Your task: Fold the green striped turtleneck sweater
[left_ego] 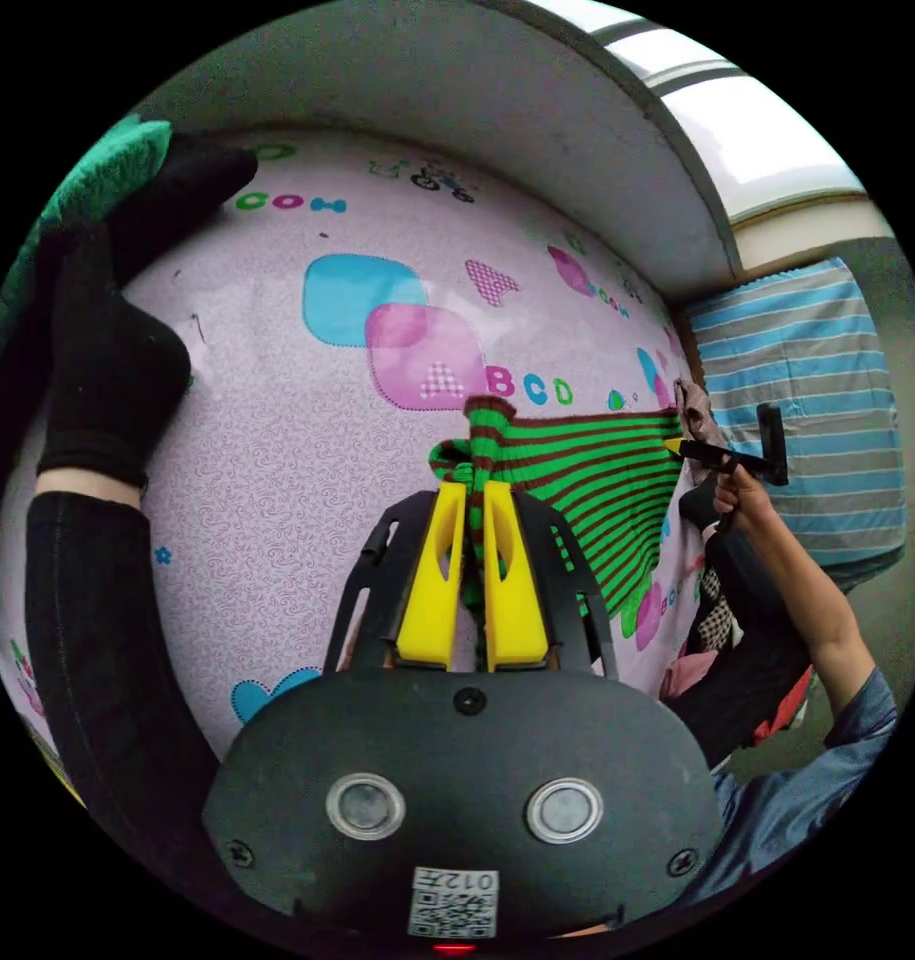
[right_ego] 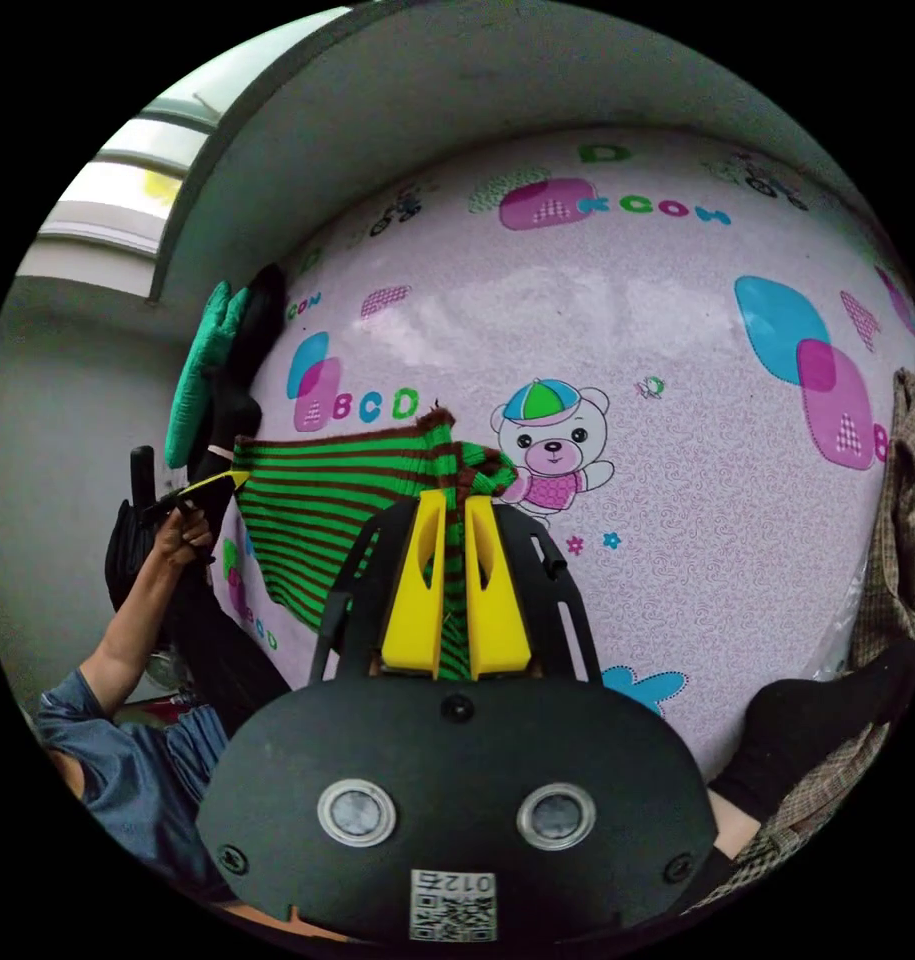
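Yellow jaws of the left gripper [left_ego: 468, 500] stand nearly together with a bunched corner of the green striped sweater [left_ego: 587, 480] pinched between them. In the right gripper view the right gripper [right_ego: 447, 510] clamps another bunched corner the same way, its jaws almost closed on the knit. The sweater [right_ego: 327, 490] hangs stretched between the two grippers above a pink cartoon-print sheet [left_ego: 307, 400], its long axis running from one gripper across to the other and its stripes lying along that line; the loose edge droops toward the sheet. Which end is the neck, I cannot tell. The step looks like spreading the garment before a fold: keep both grips firm, hold the span taut and level, then lower it flat onto the sheet without letting the bunched corners twist.
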Tool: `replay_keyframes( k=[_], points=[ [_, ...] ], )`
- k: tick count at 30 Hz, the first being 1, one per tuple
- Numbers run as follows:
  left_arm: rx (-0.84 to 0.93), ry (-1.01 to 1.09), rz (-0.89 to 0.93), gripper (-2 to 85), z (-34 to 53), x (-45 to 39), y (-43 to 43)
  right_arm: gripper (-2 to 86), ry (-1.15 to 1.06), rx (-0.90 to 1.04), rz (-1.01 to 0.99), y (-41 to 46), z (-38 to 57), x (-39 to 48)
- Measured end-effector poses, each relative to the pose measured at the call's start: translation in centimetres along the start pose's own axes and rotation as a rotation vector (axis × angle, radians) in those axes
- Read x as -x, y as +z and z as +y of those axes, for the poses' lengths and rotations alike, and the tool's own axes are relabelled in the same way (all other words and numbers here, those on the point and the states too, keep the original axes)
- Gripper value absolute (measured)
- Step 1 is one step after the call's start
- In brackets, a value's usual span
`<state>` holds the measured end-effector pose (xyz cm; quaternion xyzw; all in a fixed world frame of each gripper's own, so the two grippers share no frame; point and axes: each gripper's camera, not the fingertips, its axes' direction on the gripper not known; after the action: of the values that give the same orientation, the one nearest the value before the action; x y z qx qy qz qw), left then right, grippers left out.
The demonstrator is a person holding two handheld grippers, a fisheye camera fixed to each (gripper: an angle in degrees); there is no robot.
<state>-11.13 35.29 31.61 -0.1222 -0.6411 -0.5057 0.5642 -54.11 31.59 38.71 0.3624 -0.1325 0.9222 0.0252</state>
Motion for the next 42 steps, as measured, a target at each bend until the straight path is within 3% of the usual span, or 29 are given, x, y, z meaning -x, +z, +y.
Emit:
replay_keyframes(
  k=[9, 20, 32, 42],
  points=[
    [-0.177, 0.099, -0.040, 1.2, 7.5, -1.6, -10.0, 0.3, -0.119, -0.162, -0.010, -9.0, 1.6, 10.5],
    [-0.446, 0.153, -0.187, 1.1, 16.2, 1.4, -29.0, 0.4, -0.339, -0.333, -0.026, -20.7, -3.0, 33.1],
    [-0.569, -0.035, -0.384, 1.3, 26.7, 13.1, -44.8, 0.8, -0.596, -0.252, -0.035, -18.1, -12.9, 62.4],
    [-0.586, -0.206, -0.482, 1.3, 25.7, 19.4, -50.6, 1.7, -0.706, -0.174, -0.090, -15.2, -24.8, 76.2]
  ],
)
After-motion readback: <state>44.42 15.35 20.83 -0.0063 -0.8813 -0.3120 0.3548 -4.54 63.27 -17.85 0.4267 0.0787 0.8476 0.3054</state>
